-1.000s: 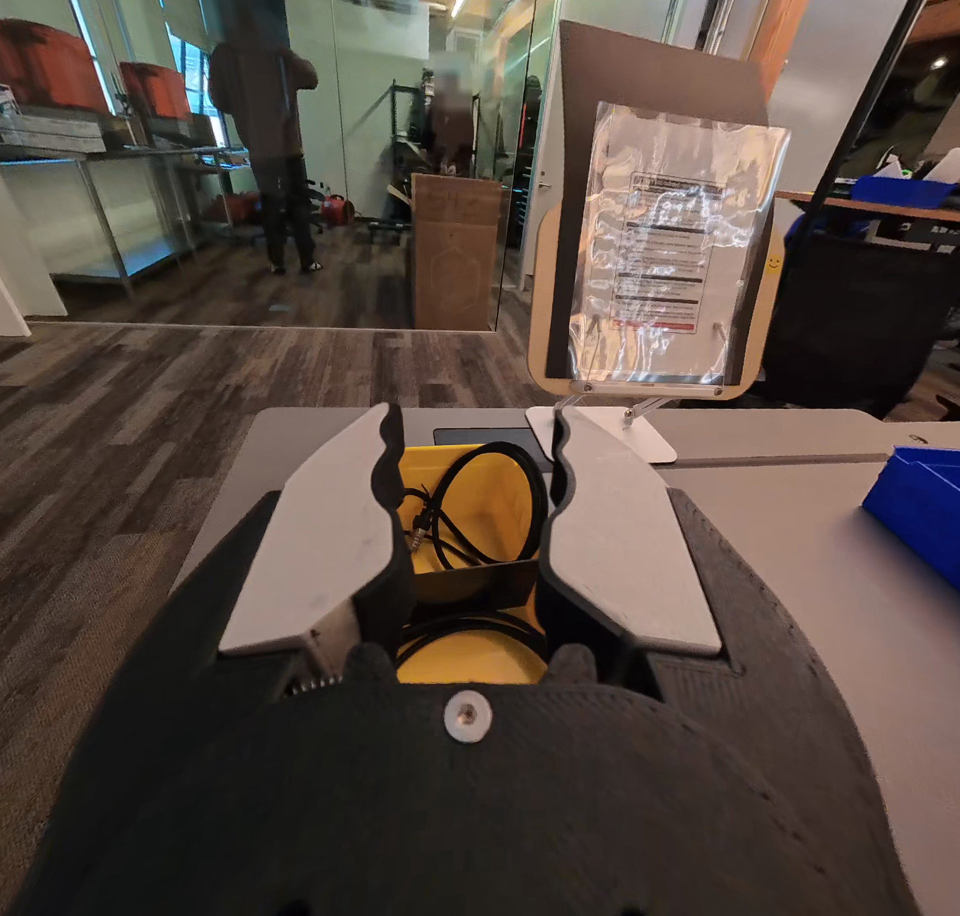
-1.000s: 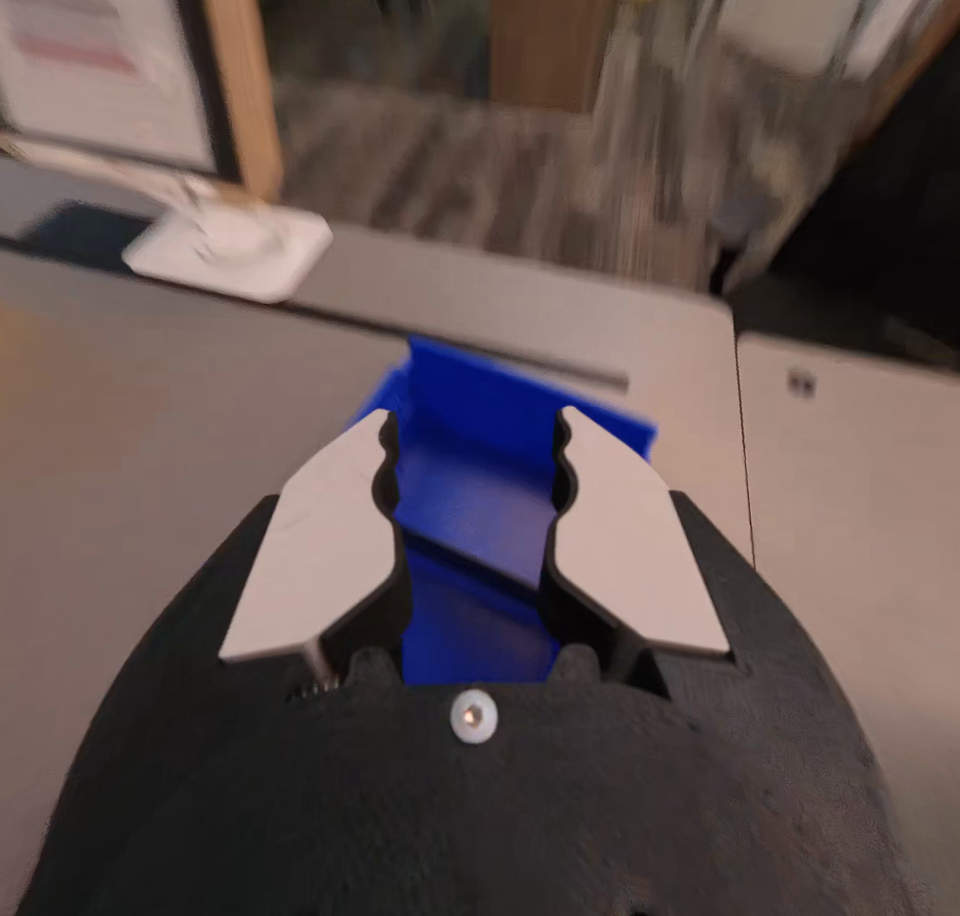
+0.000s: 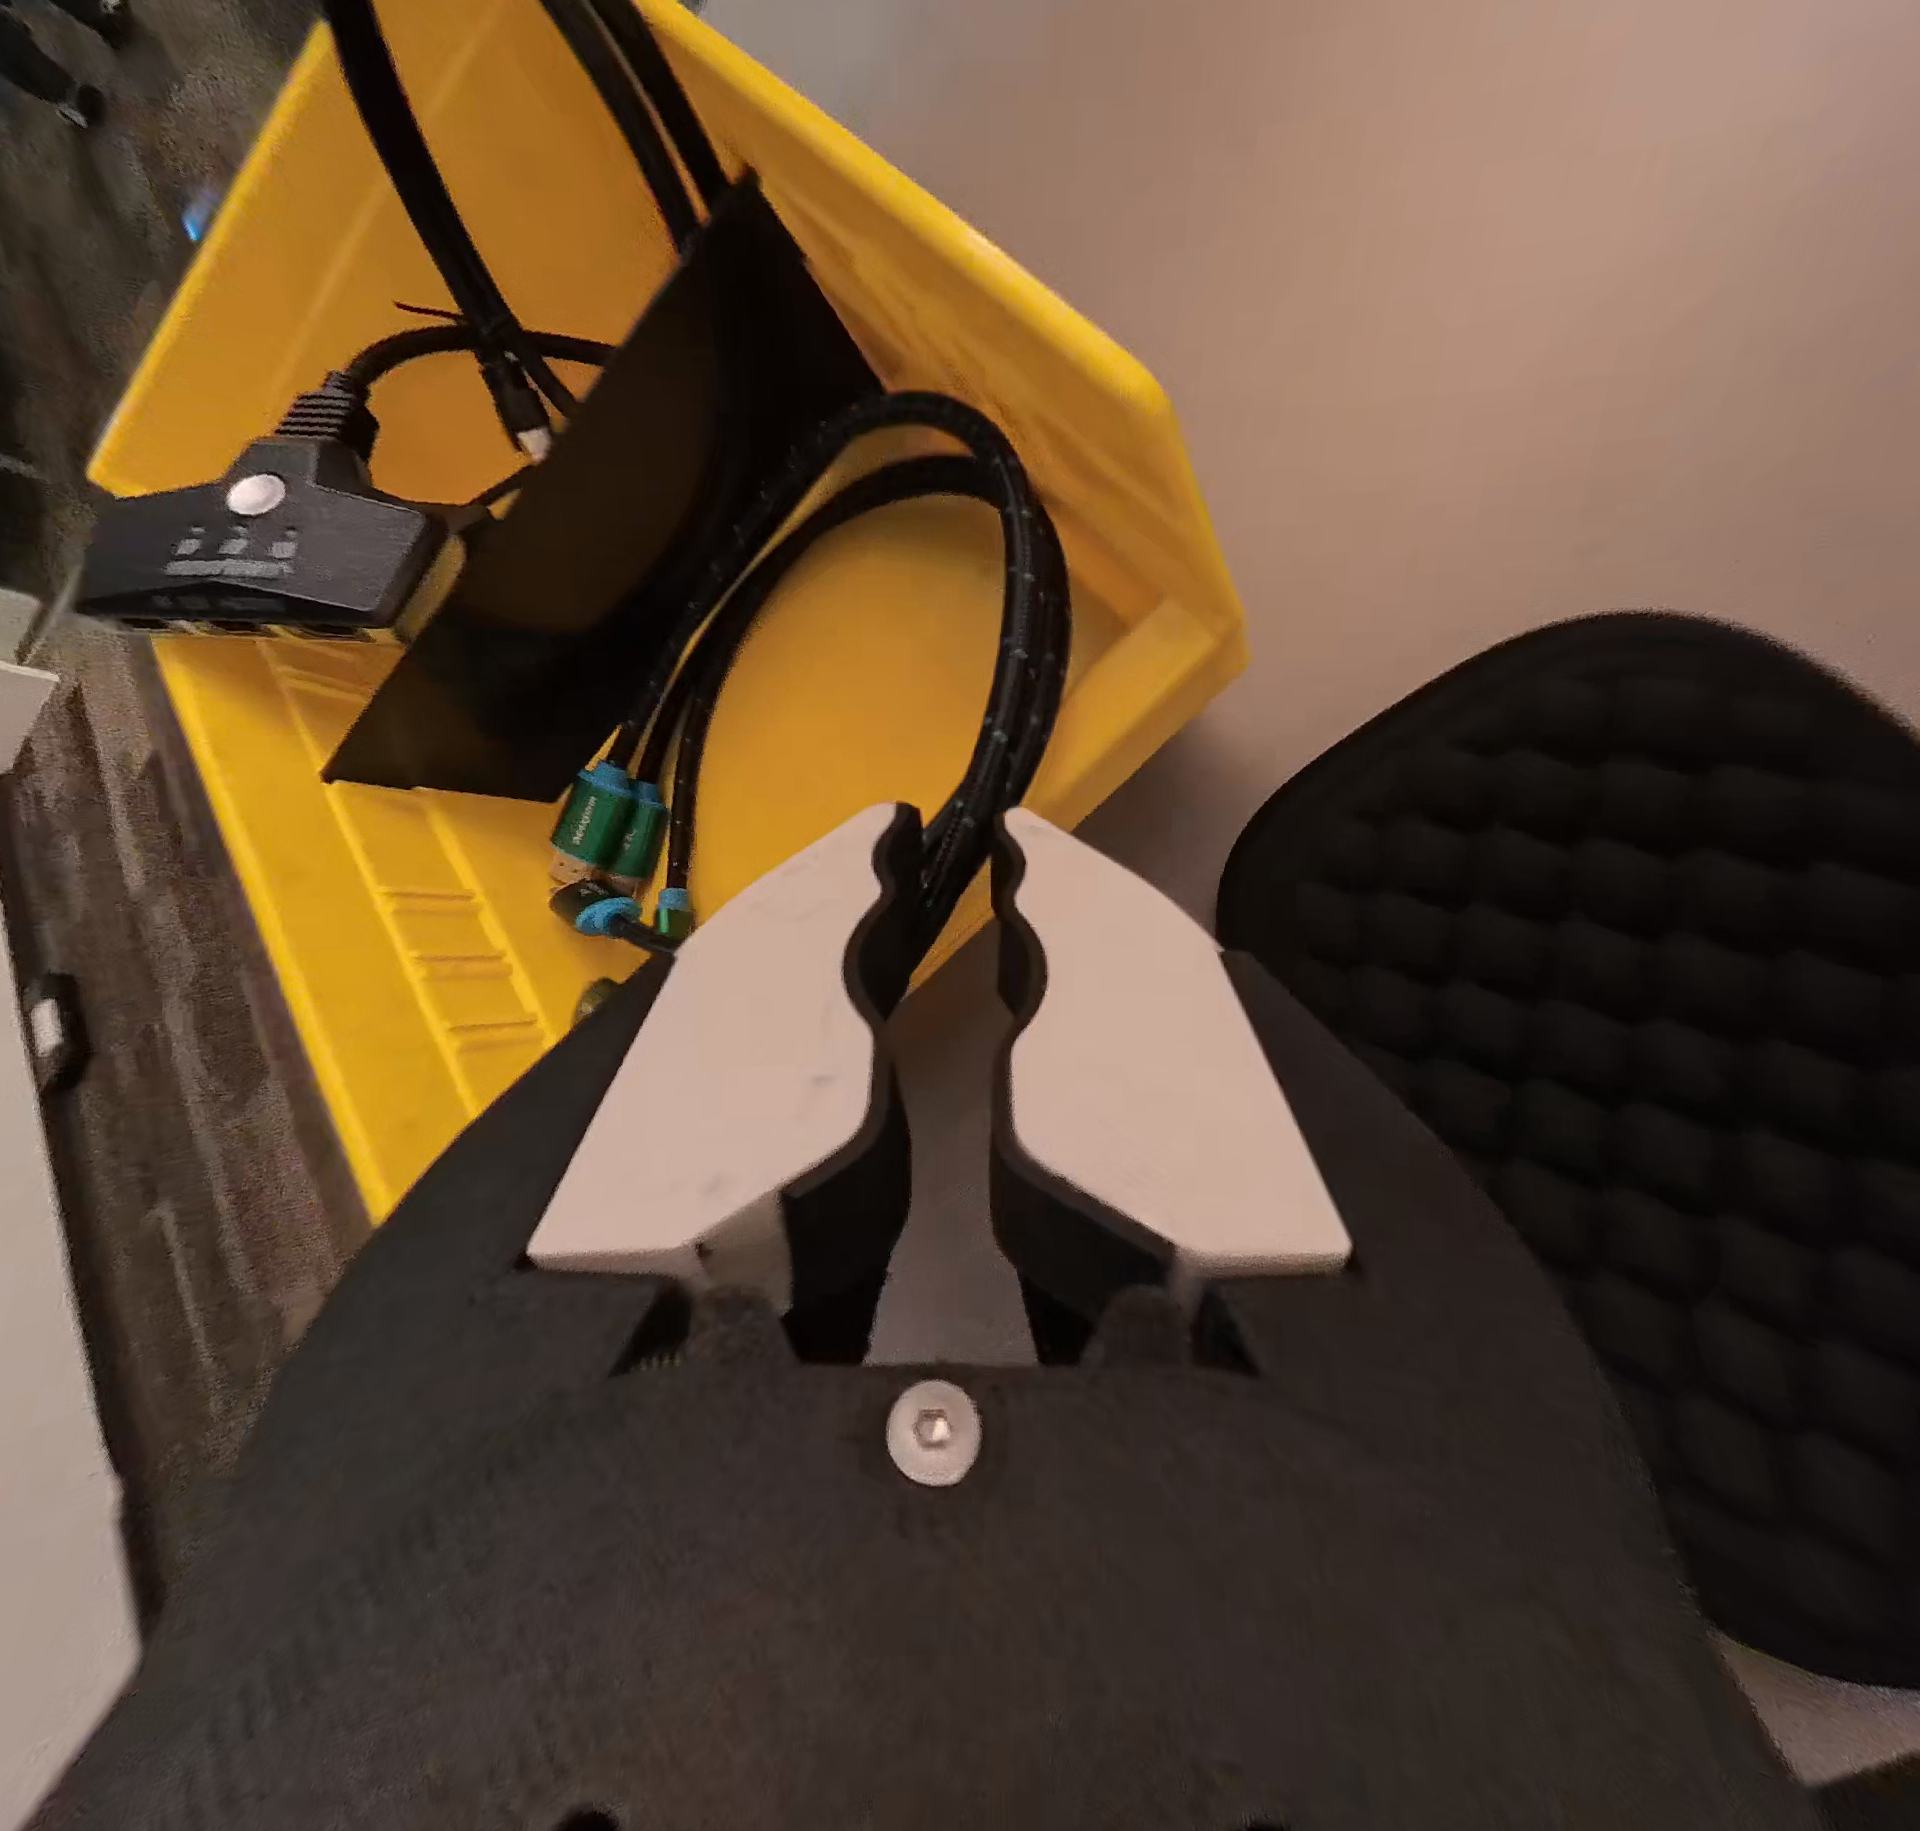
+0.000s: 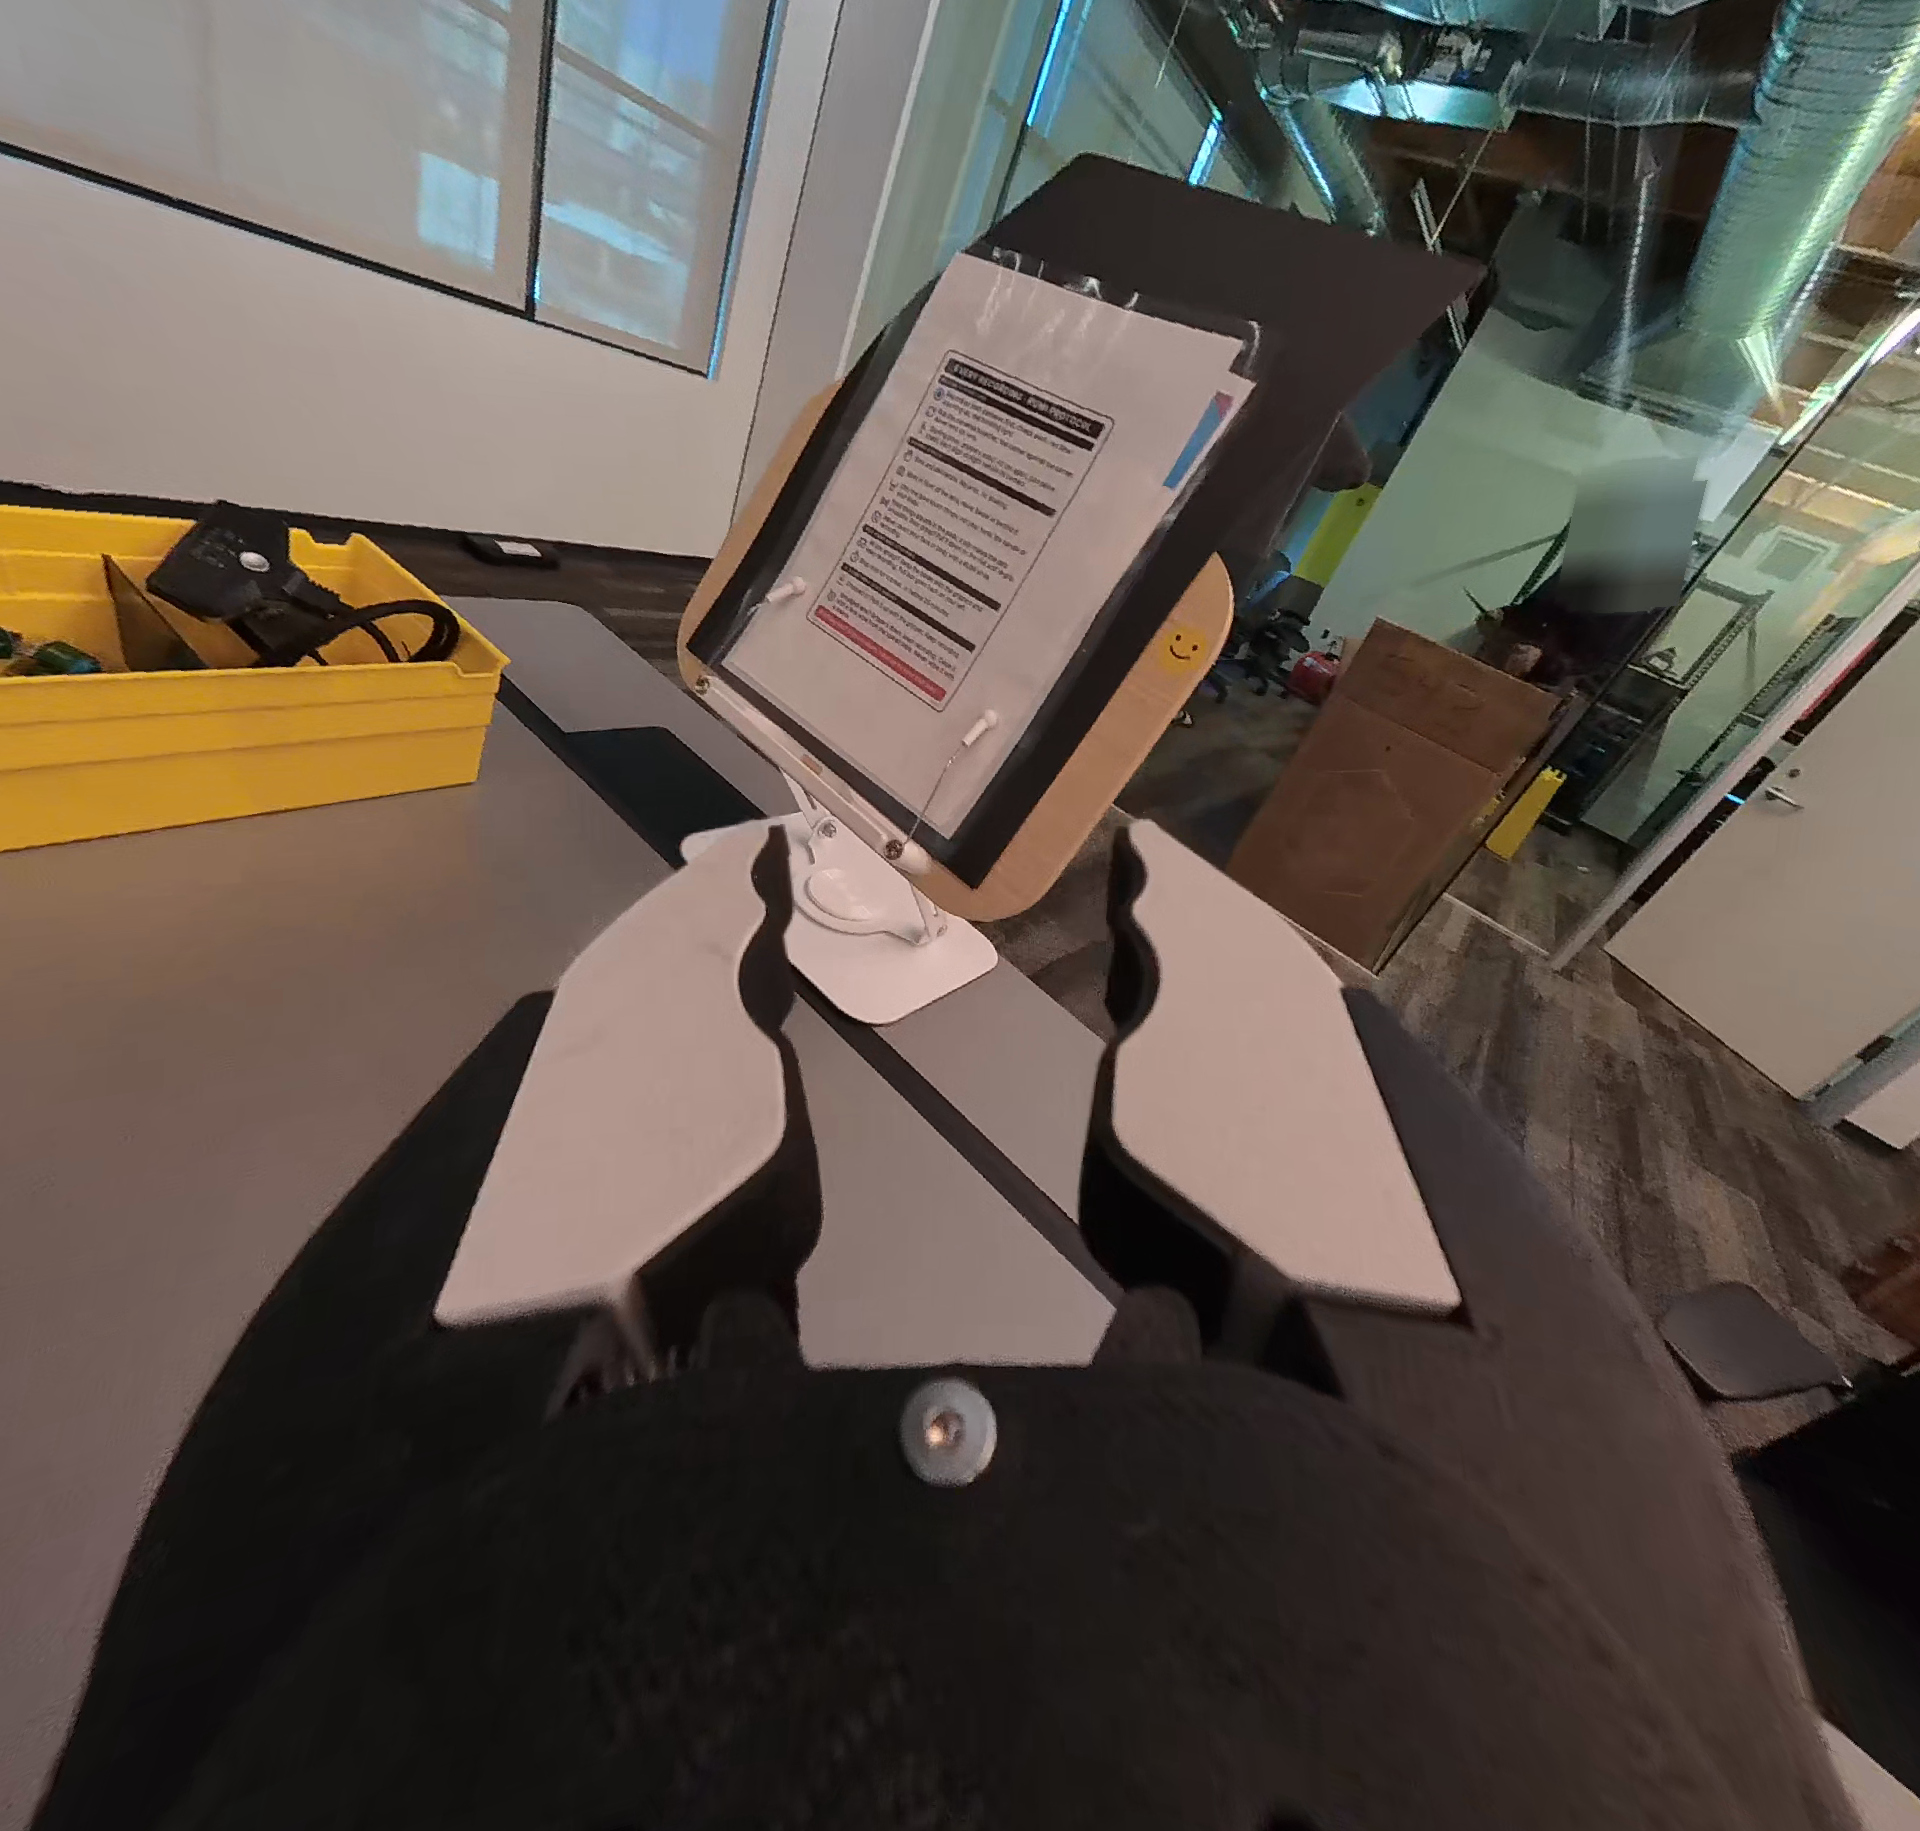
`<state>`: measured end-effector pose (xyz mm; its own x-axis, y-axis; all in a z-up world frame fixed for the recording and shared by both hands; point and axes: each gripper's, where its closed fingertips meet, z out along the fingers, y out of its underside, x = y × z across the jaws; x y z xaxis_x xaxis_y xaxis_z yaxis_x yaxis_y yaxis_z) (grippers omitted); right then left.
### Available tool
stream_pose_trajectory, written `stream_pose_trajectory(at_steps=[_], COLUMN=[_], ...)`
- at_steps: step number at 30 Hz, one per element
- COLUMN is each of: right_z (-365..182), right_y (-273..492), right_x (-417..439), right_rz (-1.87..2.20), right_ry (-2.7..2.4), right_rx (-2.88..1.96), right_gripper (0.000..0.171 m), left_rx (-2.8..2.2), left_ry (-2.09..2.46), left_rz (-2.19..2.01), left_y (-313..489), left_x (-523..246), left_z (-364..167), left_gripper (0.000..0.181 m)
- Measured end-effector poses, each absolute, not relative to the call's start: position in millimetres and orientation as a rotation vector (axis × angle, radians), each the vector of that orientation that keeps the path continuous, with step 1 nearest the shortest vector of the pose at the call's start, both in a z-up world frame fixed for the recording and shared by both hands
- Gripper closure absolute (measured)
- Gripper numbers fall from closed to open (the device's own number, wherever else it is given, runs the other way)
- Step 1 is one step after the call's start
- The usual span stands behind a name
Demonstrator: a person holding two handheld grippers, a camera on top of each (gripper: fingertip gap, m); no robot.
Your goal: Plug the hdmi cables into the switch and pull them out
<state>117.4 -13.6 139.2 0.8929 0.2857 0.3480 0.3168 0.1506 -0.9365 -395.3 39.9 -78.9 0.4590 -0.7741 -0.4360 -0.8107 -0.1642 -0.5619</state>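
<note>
Since a second ago, left gripper (image 3: 951, 851) has descended and half-closed around braided HDMI cables (image 3: 1023, 576); extraction begins. Right gripper (image 4: 940, 862) spread, empty

Yellow bin (image 3: 935, 254) — black braided cables (image 3: 1023, 576), green plugs (image 3: 608, 820), black switch (image 3: 260, 555).

An open-plan office: glass partitions (image 4: 1766, 638), exposed ceiling ducts (image 4: 1662, 67), wood-look floor (image 4: 1558, 1054), a grey table (image 4: 260, 1002) and a propped instruction sheet (image 4: 966, 524).
</note>
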Motion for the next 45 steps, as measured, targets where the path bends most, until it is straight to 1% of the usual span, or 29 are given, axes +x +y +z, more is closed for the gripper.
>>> stream_pose_trajectory(at_steps=[4,10,13,16,18,20,24,26,28,30,33,34,35,37,39,40,41,42,43,45], right_z=[139.2,145.6,148.1,149.7,148.5,143.8,136.1,135.3,135.2,135.1,132.7,131.4,129.5,124.6,122.2,121.8,121.7,122.4,123.8,125.6], right_y=[-15.6,-20.1,-22.6,-25.2,-27.3,-29.8,-34.1,-35.2,-35.6,-35.6,-34.2,-33.5,-32.9,-32.7,-33.9,-35.2,-36.2,-37.0,-37.4,-37.8], right_x=[124.9,133.1,136.0,137.1,136.8,136.9,140.5,142.9,143.9,144.6,145.3,146.2,147.1,149.3,152.4,153.1,153.4,153.7,154.6,156.0], right_rz=[-0.029,-0.011,-0.013,-0.025,-0.039,-0.052,-0.098,-0.122,-0.132,-0.131,-0.113,-0.112,-0.114,-0.125,-0.141,-0.138,-0.129,-0.122,-0.120,-0.111], right_ry=[-0.489,-0.445,-0.432,-0.429,-0.439,-0.460,-0.489,-0.488,-0.487,-0.486,-0.486,-0.485,-0.485,-0.490,-0.490,-0.490,-0.490,-0.489,-0.485,-0.479], right_rx=[-1.440,-1.414,-1.406,-1.403,-1.412,-1.441,-1.487,-1.497,-1.500,-1.500,-1.507,-1.512,-1.520,-1.542,-1.553,-1.554,-1.555,-1.552,-1.545,-1.537], right_gripper=[0.112,0.115,0.116,0.116,0.116,0.116,0.116,0.115,0.115,0.115,0.115,0.115,0.115,0.115,0.115,0.115,0.115,0.115,0.115,0.115], left_rx=[-1.960,-1.861,-1.684,-1.515,-1.426,-1.374,-1.434,-1.447,-1.466,-1.532,-1.672,-1.726,-1.775,-1.812,-1.758,-1.701,-1.653,-1.629,-1.633,-1.671], left_ry=[1.133,0.767,0.759,0.913,1.032,1.141,1.382,1.470,1.517,1.572,1.616,1.611,1.599,1.541,1.434,1.392,1.347,1.301,1.252,1.141], left_rz=[-0.021,-0.142,-0.258,-0.311,-0.304,-0.275,-0.307,-0.288,-0.292,-0.402,-0.601,-0.691,-0.809,-1.111,-1.360,-1.415,-1.380,-1.258,-1.074,-0.637], left_y=[45.2,48.1,26.6,-8.6,-27.9,-35.7,-38.6,-43.4,-51.9,-69.2,-88.4,-93.6,-99.7,-112.8,-114.3,-110.9,-100.8,-83.8,-61.7,-14.8], left_x=[-398.0,-383.0,-333.5,-252.8,-193.9,-137.8,-41.4,-12.3,5.3,17.2,23.7,23.7,23.4,16.5,-7.4,-27.8,-52.9,-82.5,-116.9,-198.7], left_z=[-40.8,49.7,101.0,122.8,114.0,88.3,-3.1,-41.8,-67.1,-88.0,-115.7,-121.2,-121.8,-100.1,-53.9,-28.6,-7.8,6.3,13.6,16.2], left_gripper=[0.171,0.175,0.176,0.176,0.176,0.175,0.175,0.175,0.175,0.175,0.174,0.167,0.155,0.149,0.142,0.142,0.141,0.138,0.134,0.132])
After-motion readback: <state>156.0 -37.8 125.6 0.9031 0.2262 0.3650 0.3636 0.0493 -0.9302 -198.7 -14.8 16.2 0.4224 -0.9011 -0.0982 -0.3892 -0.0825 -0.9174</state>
